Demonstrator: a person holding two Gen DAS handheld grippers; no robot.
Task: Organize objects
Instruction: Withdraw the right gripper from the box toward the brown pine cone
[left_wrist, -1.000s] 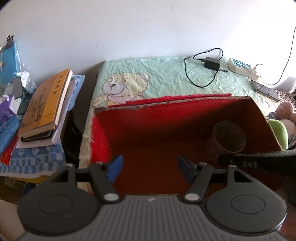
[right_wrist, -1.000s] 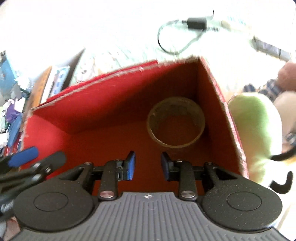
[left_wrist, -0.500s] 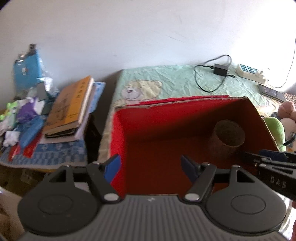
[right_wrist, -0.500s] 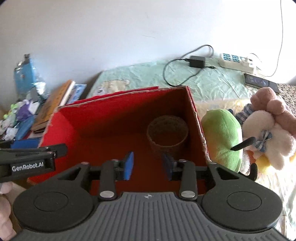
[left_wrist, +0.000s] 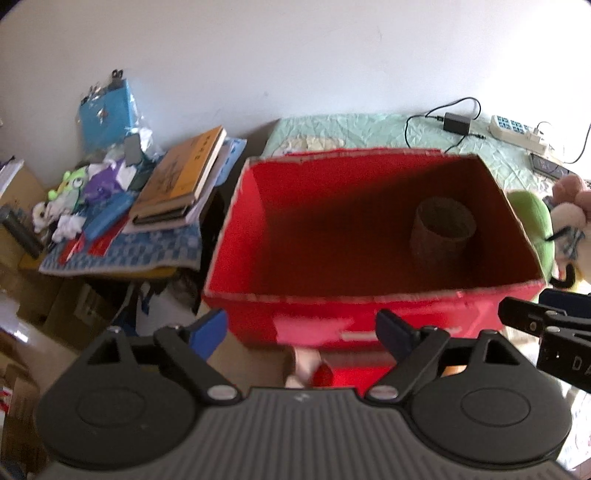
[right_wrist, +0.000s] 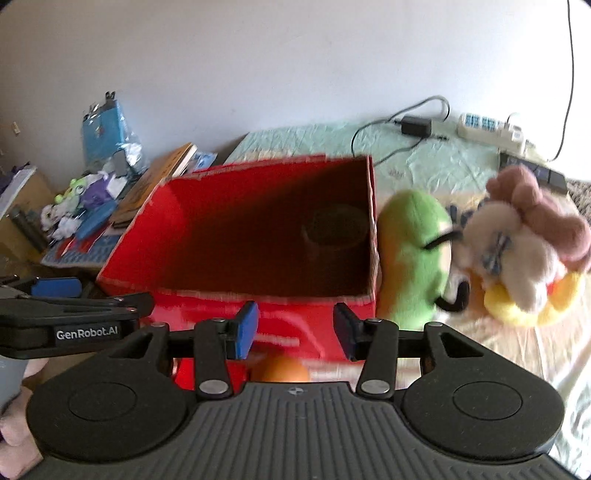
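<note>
Left claw: the left claw (left_wrist: 300, 330) hangs in front of the near wall of the box; its blue fingers (left_wrist: 208, 329) stand wide apart with nothing between them; its side shows at the left edge of the right wrist view (right_wrist: 77, 295)
Right claw: the right claw (right_wrist: 295, 330) is also before the near wall; its fingers are apart and grip nothing; a part of it enters the left wrist view at the right edge (left_wrist: 546, 325)
Red box: an open red box (left_wrist: 369, 295) stands on the bed (left_wrist: 369, 127), its top open toward the cameras (right_wrist: 236, 302)
Cardboard ring: a brown cardboard ring (left_wrist: 443, 229) stands upright inside the box, near its right wall; in the right wrist view it is dim and blurred (right_wrist: 338, 229)
Green plush: a green plush toy (right_wrist: 413, 254) lies just beside the right wall of the box; its edge shows in the left wrist view (left_wrist: 532, 210)
Pink and white plush: a second plush toy (right_wrist: 524, 243) lies against the green one, on its far side from the box
Orange object: something round and orange (right_wrist: 280, 369) shows low between the right claw's fingers; what it is I cannot tell
Table: a table (left_wrist: 122, 254) to the left of the bed carries a stack of books (left_wrist: 181, 181) and small clutter
Bed, far end: a black adapter with cable (left_wrist: 456, 123) and a white power strip (left_wrist: 517, 133) lie near the wall
</note>
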